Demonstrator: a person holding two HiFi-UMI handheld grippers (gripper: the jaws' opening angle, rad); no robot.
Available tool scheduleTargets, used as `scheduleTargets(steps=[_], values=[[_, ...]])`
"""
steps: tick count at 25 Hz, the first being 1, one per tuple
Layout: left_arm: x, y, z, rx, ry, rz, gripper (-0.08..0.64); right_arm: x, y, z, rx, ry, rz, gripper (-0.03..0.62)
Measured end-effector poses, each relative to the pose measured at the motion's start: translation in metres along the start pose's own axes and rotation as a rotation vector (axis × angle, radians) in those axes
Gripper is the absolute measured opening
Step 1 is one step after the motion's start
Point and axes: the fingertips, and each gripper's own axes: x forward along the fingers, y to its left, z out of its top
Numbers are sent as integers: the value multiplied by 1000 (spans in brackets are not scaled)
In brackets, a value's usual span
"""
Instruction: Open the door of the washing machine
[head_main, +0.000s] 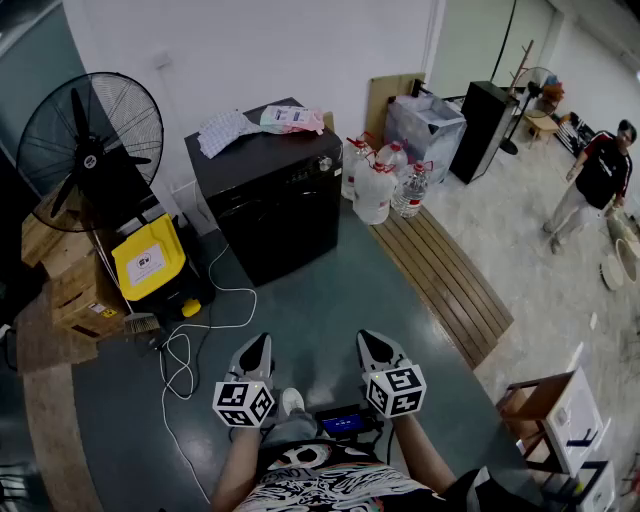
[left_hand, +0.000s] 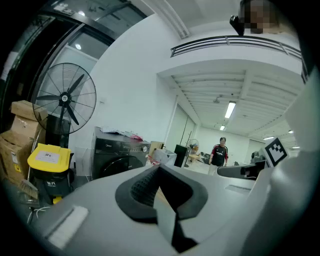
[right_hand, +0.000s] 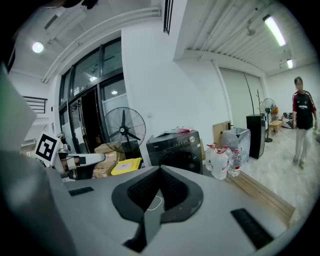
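The black washing machine (head_main: 272, 205) is seen in the upper centre of the head view, set against a white wall, with its round door (left_hand: 117, 167) shut. Papers (head_main: 262, 122) are laid on its top. To its right, large water bottles (head_main: 385, 182) are grouped at the end of a slatted wooden platform (head_main: 447, 285). To its left, a yellow bin (head_main: 148, 258) and a standing fan (head_main: 90, 140) are found, and a white cable (head_main: 185, 345) is trailed over the floor. In the lower centre, well apart from the machine, the left gripper (head_main: 262, 342) and the right gripper (head_main: 368, 340) are held side by side and aimed towards it. The jaws of each are pressed fully together, with nothing gripped between them. A person (head_main: 598, 180) is seen at the upper right edge.
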Motion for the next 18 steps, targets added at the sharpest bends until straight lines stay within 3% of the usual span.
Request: scheduleTargets(steps=[10, 12, 13, 14, 18], values=[[11, 31, 8, 13, 7, 45, 5, 38, 12, 11, 59, -4, 28, 3], [20, 41, 7, -2, 18, 36, 41, 52, 15, 12, 94, 2, 64, 3], [26, 47, 6, -4, 22, 33, 74, 60, 18, 13, 105, 9, 91, 38], [34, 53, 6, 2, 25, 33, 103, 69, 20, 13, 109, 19, 111, 148], [70, 82, 6, 19, 48, 38, 140, 113, 17, 15, 93, 51, 113, 154]])
